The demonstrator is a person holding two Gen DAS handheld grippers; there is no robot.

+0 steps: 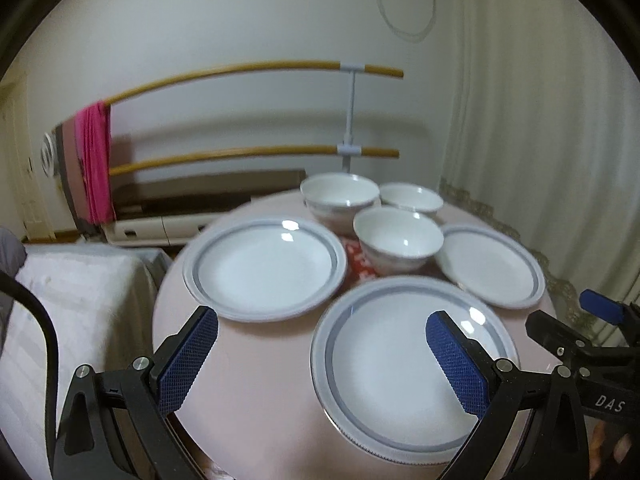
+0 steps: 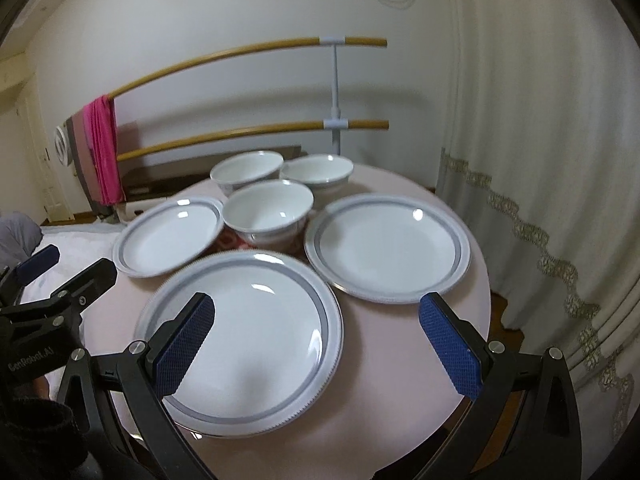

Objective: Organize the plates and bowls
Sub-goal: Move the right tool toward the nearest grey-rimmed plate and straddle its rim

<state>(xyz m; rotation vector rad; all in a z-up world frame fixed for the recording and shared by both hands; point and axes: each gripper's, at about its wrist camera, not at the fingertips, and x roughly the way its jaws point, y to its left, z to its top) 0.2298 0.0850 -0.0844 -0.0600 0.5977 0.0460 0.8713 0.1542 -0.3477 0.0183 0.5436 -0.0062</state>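
A: Where does the left wrist camera sit?

B: Just behind the left gripper (image 1: 322,354), low over the near edge of the round table (image 1: 256,364), facing the far wall. The near plate (image 1: 400,360) lies right of centre, close under the lens.

A: And the right one?

B: Behind the right gripper (image 2: 316,338), facing the same way from further right — there the near plate (image 2: 256,332) sits left of centre.

A: What do they share?

B: Nearly everything: the table (image 2: 392,344), three plates, three bowls (image 2: 268,210) and the wooden rails (image 2: 224,56). Each view also catches the other gripper at its edge.
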